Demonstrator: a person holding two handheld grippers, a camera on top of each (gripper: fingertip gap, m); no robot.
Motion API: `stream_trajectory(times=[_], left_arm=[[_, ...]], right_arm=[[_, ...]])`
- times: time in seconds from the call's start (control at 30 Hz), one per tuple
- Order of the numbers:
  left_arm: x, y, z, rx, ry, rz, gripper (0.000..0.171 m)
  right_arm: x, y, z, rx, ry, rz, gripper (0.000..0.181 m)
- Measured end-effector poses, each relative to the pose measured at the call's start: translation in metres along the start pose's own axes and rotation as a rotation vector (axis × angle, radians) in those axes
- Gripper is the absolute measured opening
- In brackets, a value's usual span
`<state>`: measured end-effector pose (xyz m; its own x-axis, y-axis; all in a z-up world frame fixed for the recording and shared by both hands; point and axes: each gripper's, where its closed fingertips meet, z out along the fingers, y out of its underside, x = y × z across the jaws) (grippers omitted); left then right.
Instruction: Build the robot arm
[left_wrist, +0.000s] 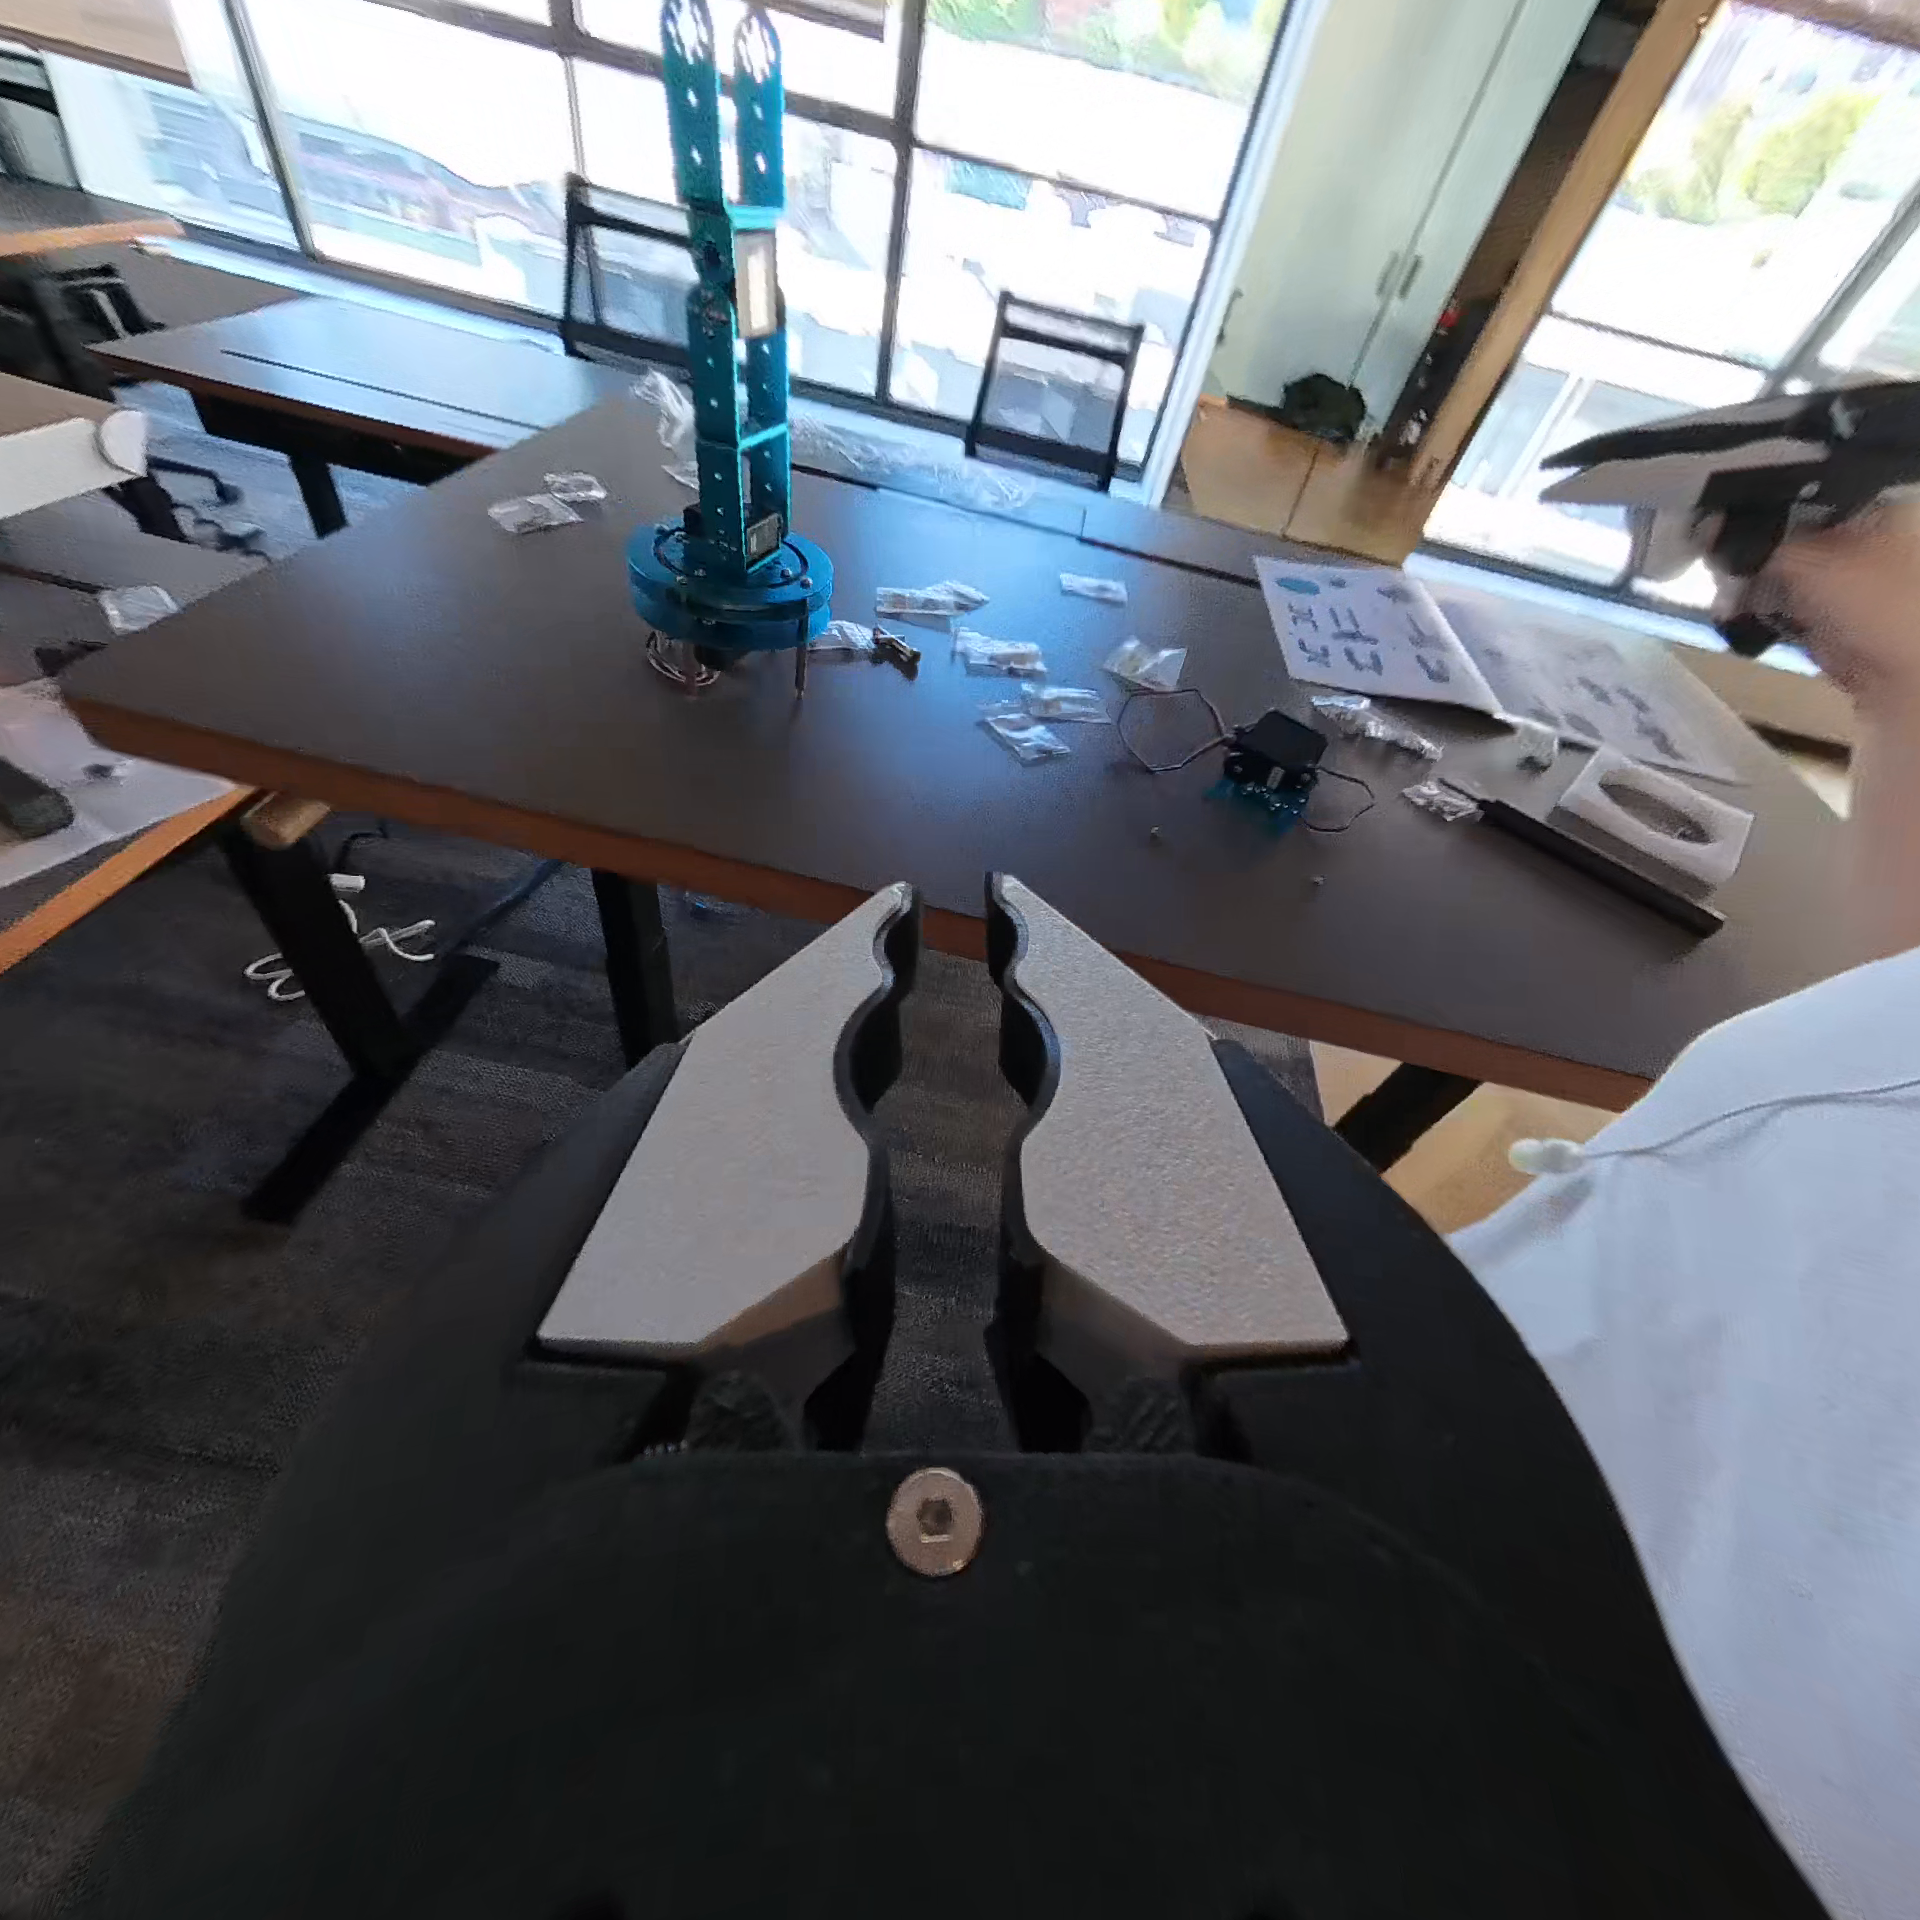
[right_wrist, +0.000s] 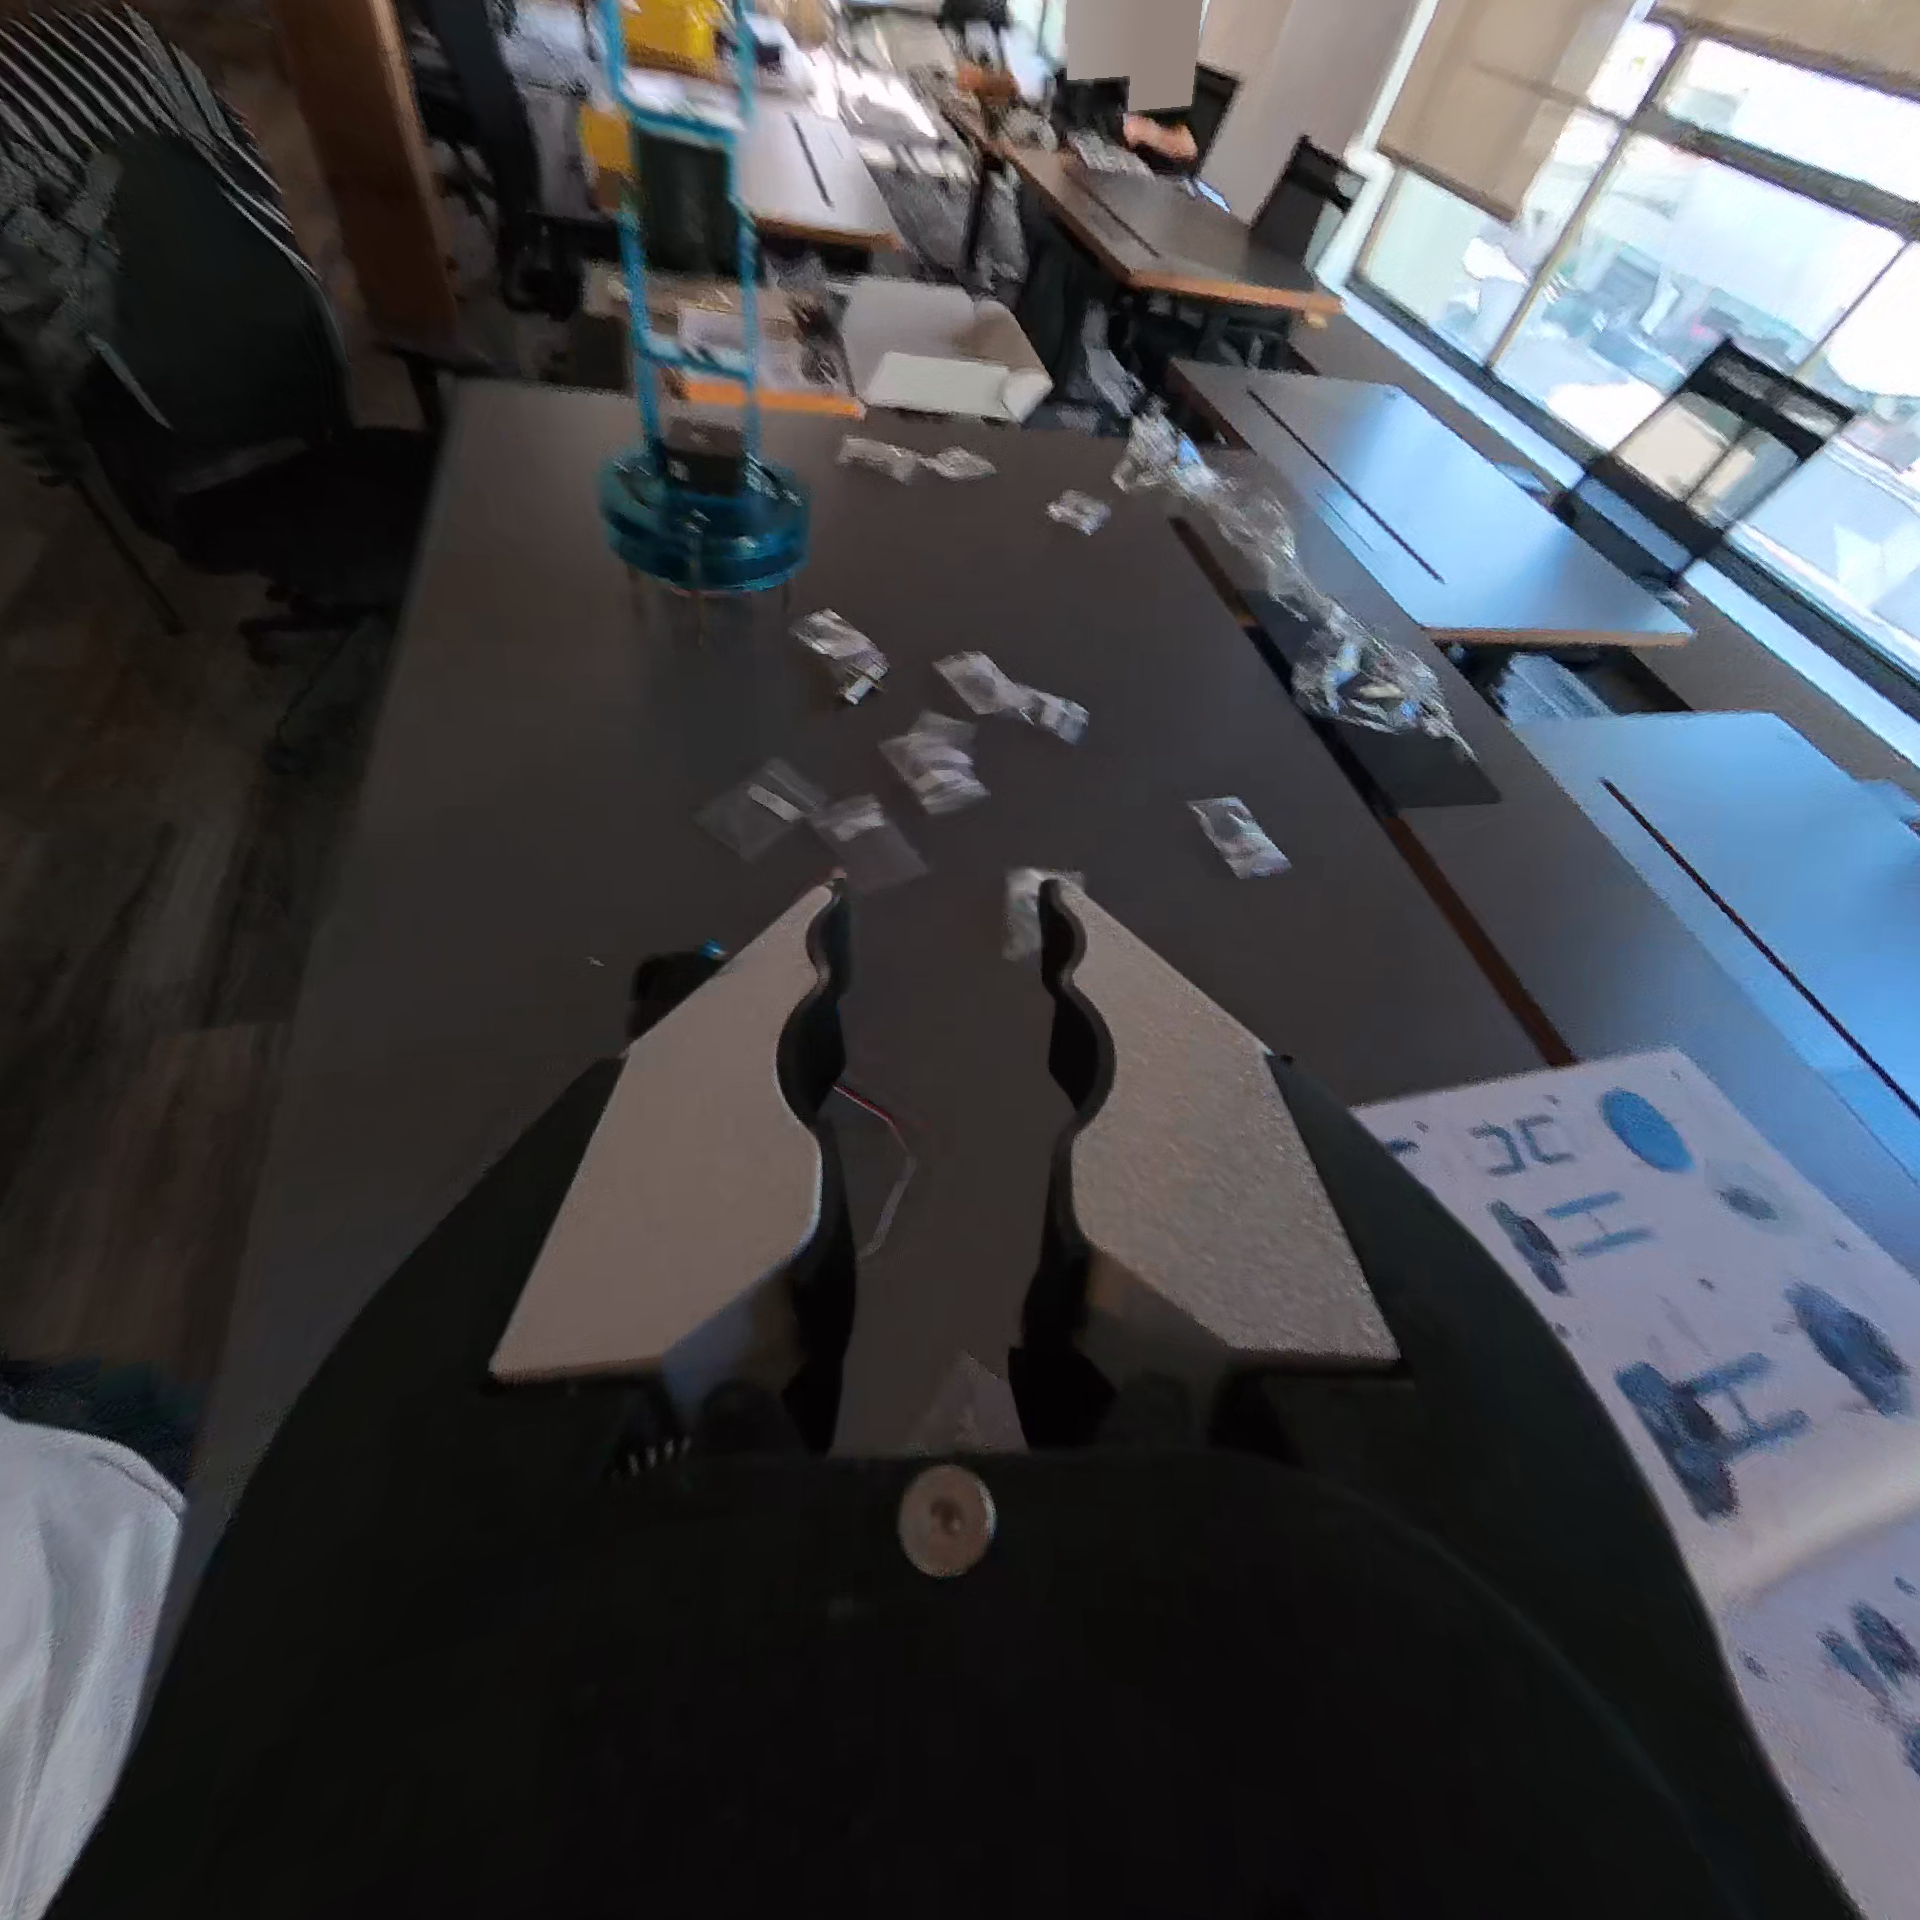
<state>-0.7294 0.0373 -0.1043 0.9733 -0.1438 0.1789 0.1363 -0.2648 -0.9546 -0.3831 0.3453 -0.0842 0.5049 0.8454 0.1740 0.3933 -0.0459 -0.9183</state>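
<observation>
My left gripper (left_wrist: 951, 899) is open by a narrow gap and empty, held off the near edge of a dark table (left_wrist: 499, 665), above the carpet. A blue metal robot-arm kit (left_wrist: 727, 416) stands upright on the table. A black servo on a blue bracket (left_wrist: 1270, 774) lies with its wires to the right. My right gripper (right_wrist: 940, 899) is open and empty, hovering over the same table (right_wrist: 520, 727), with a thin wire (right_wrist: 883, 1132) under its jaws. It also shows in the left wrist view (left_wrist: 1558, 473), far right. The blue kit (right_wrist: 701, 457) stands far ahead of it.
Several small clear parts bags (left_wrist: 1029, 717) lie scattered on the table, also in the right wrist view (right_wrist: 935, 769). A printed instruction sheet (left_wrist: 1371, 634) lies at the right, close by my right gripper (right_wrist: 1704, 1299). A white foam tray (left_wrist: 1652, 816) and black bar (left_wrist: 1600, 868) are nearby. A person's white sleeve (left_wrist: 1714, 1299) is beside me. The gap from one gripper's tips to the other's is roughly 45 centimetres.
</observation>
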Motion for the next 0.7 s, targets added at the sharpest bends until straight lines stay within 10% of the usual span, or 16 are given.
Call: stream_trajectory(times=[0.2, 0.43, 0.7], left_arm=[[-0.045, -0.021, 0.094, -0.065, 0.213, 0.054, 0.012], [-0.045, -0.036, 0.191, -0.141, 0.656, 0.101, 0.012], [-0.002, -0.036, 0.25, -0.227, 0.856, 0.211, 0.012]], right_arm=[[0.056, 0.035, -0.03, -0.205, 0.355, 0.001, 0.026], [0.009, 0.1, -0.074, -0.309, 0.539, 0.229, 0.02], [-0.014, 0.172, -0.081, -0.416, 0.565, 0.428, 0.026]])
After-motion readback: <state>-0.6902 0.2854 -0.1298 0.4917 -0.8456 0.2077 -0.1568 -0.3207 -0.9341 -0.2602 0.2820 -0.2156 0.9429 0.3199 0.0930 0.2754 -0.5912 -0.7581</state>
